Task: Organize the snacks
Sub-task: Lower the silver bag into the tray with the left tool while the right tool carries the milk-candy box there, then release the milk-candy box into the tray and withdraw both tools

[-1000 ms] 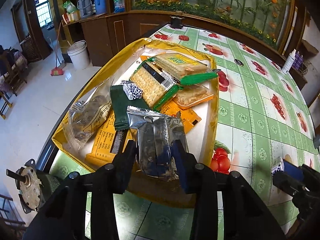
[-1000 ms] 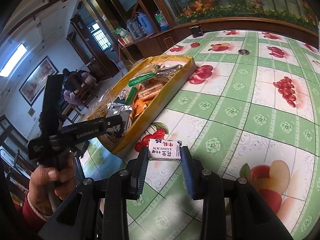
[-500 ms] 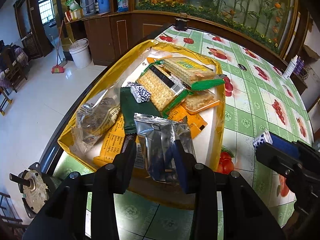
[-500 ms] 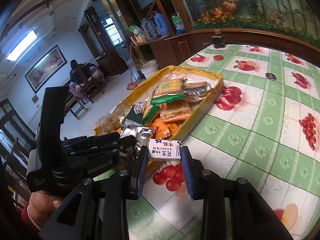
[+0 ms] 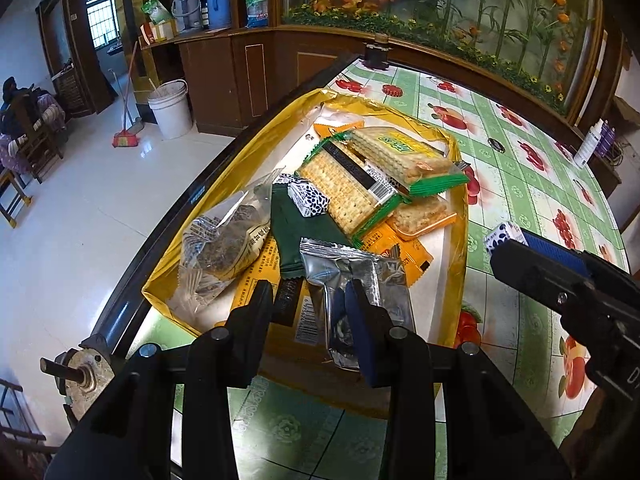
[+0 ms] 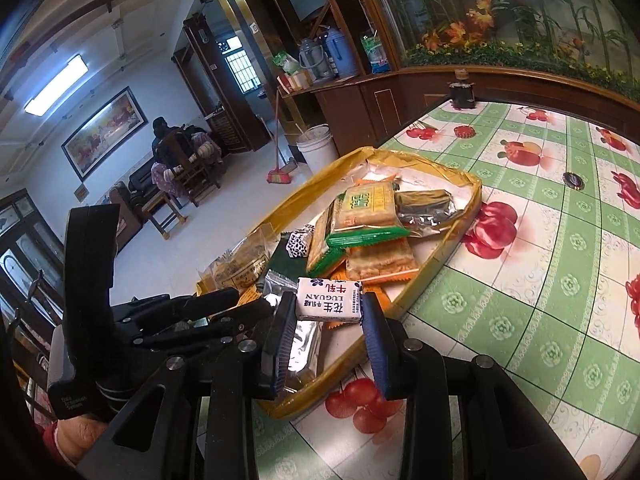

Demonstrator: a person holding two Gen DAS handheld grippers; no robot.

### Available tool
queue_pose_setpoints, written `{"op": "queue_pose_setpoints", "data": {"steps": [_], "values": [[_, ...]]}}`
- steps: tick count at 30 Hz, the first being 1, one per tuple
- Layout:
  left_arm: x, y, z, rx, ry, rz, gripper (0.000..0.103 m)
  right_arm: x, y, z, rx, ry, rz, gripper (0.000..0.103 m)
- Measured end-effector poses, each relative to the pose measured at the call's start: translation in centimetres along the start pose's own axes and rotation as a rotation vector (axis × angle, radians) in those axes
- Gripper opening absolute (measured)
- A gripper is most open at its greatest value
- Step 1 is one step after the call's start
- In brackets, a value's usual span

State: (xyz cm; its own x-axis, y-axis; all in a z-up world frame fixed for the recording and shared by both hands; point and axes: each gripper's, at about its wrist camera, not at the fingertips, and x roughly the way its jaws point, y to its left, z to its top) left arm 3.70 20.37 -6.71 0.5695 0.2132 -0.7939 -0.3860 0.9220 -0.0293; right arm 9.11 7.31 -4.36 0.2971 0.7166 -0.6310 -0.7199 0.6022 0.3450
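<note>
Change since a second ago: left gripper (image 5: pixel 308 304), then clamped on the silver foil packet (image 5: pixel 352 280), now stands released, fingers spread; the packet lies at the near end of the yellow tray (image 5: pixel 456 240), its edge against the right finger's blue pad. Right gripper (image 6: pixel 326 320) has travelled from over the bare table (image 6: pixel 540 280) to above the tray's near corner, load unchanged.

Item 1. Small white candy bar (image 6: pixel 329 300), blue print reading "LUGUAN" plus Chinese characters, flower mark at one corner; clenched crosswise between the right gripper's pads, held above the tray's near end.

Item 2. Silver foil packet: crinkled, serrated top edge, resting on orange wrappers (image 5: pixel 404 248).

Item 3. Yellow tray on the table near its left edge, holding: two green-trimmed cracker packs (image 5: pixel 360 184) stacked, dark green sachet (image 5: pixel 300 236), blue-and-white patterned candy (image 5: pixel 310 198), clear bag of dark pieces (image 5: pixel 224 248), orange-wrapped biscuit pack (image 5: pixel 420 214).
</note>
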Motion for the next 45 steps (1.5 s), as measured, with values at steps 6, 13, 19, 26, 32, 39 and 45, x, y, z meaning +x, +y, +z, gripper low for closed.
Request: {"op": "queue_pose_setpoints", "data": {"steps": [6,13,19,26,32,39,45], "values": [[-0.1,0.3,0.1,-0.006,-0.010,0.007,0.036,0.6,-0.1,0.3,0.000,-0.005,-0.001,0.034],[-0.2,0.8,0.3,-0.015,-0.019,0.011,0.036,1.5,0.0,0.6,0.002,0.004,0.001,0.034],[0.0,1.1,0.4,-0.024,-0.014,0.012,0.036,2.3,0.3,1.2,-0.004,0.011,0.005,0.034],[0.8,1.9,0.6,-0.054,0.021,0.016,0.038,4.0,0.6,2.2,-0.017,0.025,0.006,0.036],[0.9,2.2,0.2,-0.059,0.038,0.039,0.053,4.2,0.7,2.3,-0.019,0.025,0.004,0.054],[-1.0,2.3,-0.3,-0.058,-0.016,0.064,0.064,3.1,0.5,2.8,-0.106,0.041,0.015,0.072],[-3.3,1.9,-1.0,-0.045,-0.078,0.071,0.067,0.8,0.8,2.7,-0.257,0.036,0.010,0.084]]}}
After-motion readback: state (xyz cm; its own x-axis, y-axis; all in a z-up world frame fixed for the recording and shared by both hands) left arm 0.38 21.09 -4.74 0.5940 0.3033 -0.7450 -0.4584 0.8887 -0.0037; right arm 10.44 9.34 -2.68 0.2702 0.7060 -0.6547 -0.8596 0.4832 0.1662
